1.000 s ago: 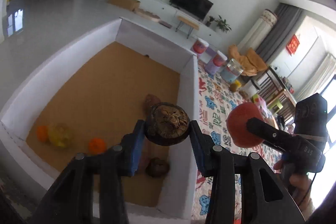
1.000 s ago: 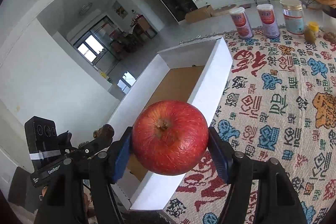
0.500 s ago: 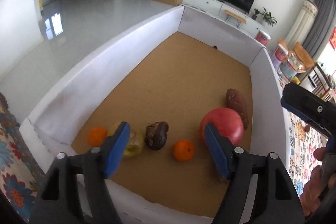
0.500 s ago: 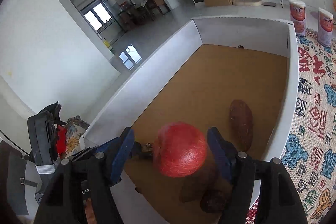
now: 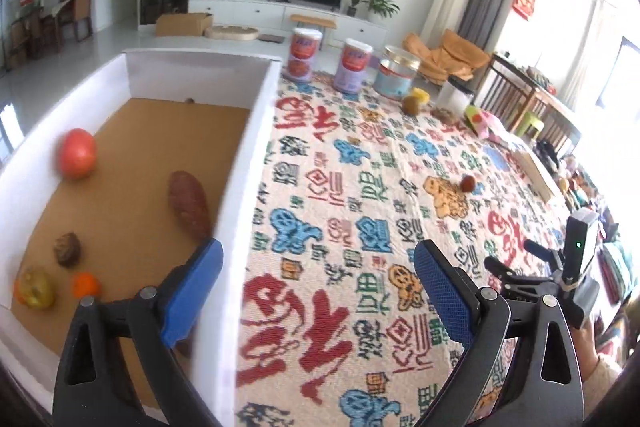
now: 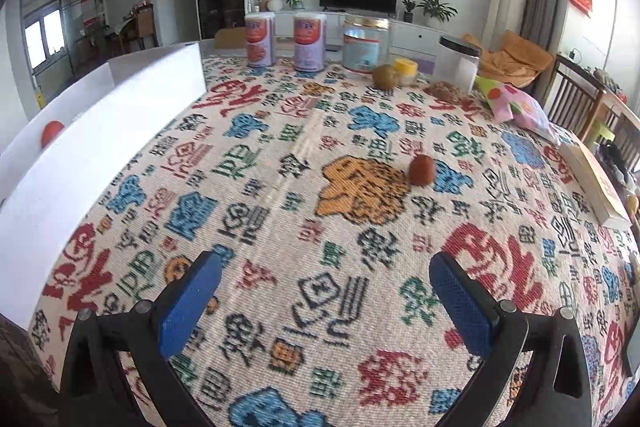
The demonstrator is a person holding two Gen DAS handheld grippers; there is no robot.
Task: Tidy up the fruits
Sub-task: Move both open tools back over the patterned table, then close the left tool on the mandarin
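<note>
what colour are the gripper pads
Blue, on black fingers; clearest in the right wrist view.

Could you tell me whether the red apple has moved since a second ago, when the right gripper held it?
Yes. The apple now lies inside the white box, by its left wall, and the opening right gripper is empty over the cloth.

Red apple (image 5: pixel 76 155), brown tuber (image 5: pixel 189 205), oranges in white box (image 5: pixel 256 131), small brown fruit (image 6: pixel 421 169) on cloth
</note>
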